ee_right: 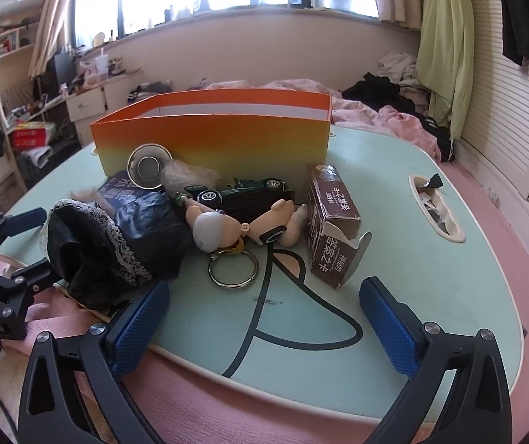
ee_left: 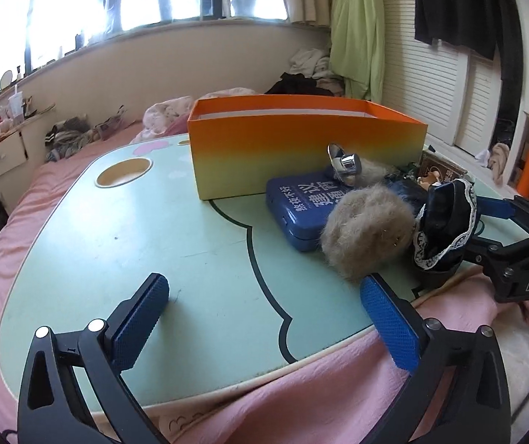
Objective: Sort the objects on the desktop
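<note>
An orange-to-yellow box (ee_right: 212,137) stands open at the back of the mint table (ee_right: 431,277). In front of it lies a heap: a blue case (ee_left: 301,207), a grey fur ball (ee_left: 368,233), a black lace-trimmed cloth (ee_right: 116,244), a chrome cup (ee_right: 148,166), a dark toy car (ee_right: 242,194), a doll keychain (ee_right: 216,233) and a brown card box (ee_right: 333,222). My left gripper (ee_left: 264,318) is open over the bare table, with its right finger beside the fur ball. My right gripper (ee_right: 264,322) is open at the table's near edge, holding nothing, just short of the keychain.
The table rests on a pink bedspread (ee_left: 61,185). It has a round cup hole (ee_left: 124,172) at the far left and a slot (ee_right: 436,211) on the right holding small items. Clothes are piled behind the box, and drawers stand at the left wall.
</note>
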Tool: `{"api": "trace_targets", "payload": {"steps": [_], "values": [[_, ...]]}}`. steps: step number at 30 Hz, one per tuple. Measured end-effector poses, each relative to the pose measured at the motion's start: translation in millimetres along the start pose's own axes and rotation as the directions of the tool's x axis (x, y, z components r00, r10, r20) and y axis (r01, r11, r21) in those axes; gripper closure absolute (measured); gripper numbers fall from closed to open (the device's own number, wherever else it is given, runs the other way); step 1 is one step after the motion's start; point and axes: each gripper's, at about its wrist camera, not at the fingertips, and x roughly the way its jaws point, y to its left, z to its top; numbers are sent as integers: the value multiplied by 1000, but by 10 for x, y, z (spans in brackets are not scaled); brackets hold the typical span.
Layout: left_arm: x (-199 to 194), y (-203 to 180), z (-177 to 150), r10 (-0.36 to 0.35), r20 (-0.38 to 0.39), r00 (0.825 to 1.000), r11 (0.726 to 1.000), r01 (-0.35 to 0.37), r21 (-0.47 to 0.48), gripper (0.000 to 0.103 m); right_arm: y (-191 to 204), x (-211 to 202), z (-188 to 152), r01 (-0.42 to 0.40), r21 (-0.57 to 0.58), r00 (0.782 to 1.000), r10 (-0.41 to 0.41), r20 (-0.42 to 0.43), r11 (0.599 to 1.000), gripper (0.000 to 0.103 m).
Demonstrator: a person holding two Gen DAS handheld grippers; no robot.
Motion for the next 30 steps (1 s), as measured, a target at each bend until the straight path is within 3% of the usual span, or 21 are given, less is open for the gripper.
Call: {"api": "trace_targets", "payload": {"steps": [30], "values": [[10, 32, 10, -12, 17, 1000, 1000, 11, 8, 0, 31, -6, -8, 0, -1, 1000, 0, 1, 1000, 0]]}}
